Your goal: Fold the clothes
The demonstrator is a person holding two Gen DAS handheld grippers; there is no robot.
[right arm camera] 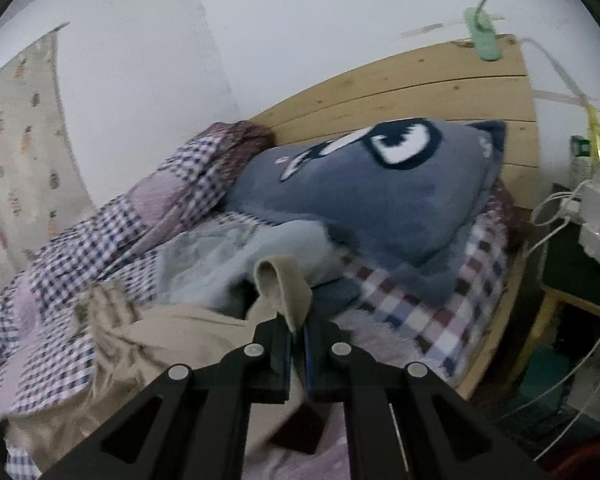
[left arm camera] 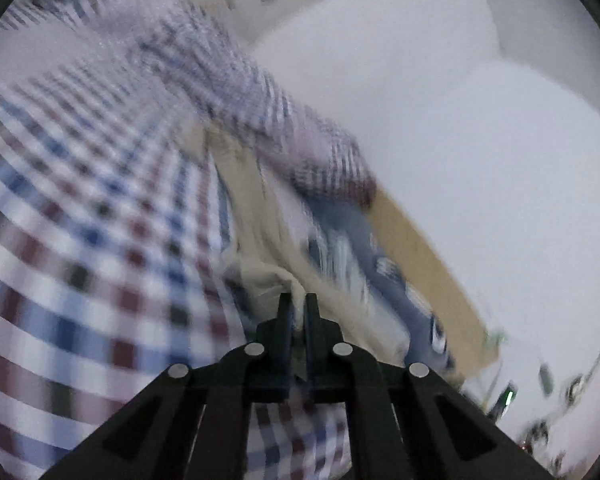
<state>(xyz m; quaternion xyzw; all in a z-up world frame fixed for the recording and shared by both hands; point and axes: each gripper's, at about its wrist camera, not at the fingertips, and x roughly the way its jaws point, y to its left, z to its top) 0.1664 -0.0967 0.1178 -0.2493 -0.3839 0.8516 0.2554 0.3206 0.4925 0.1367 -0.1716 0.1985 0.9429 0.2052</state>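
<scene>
A beige garment (right arm camera: 172, 332) lies crumpled on the bed, in front of and left of my right gripper (right arm camera: 298, 326). That gripper is shut on a fold of it, and a loop of the cloth (right arm camera: 280, 280) stands up above the jaws. The left wrist view is blurred. There the same beige garment (left arm camera: 256, 216) stretches away from my left gripper (left arm camera: 299, 306), whose jaws are shut with a beige edge pinched between them. A pale blue garment (right arm camera: 220, 256) lies just beyond the beige one.
The bed has a red, blue and white checked sheet (left arm camera: 80, 240). A grey plush pillow (right arm camera: 380, 200) leans on the wooden headboard (right arm camera: 420, 88), with a bunched checked quilt (right arm camera: 100, 232) to its left. A bedside table with a power strip and cables (right arm camera: 596, 208) stands at the right.
</scene>
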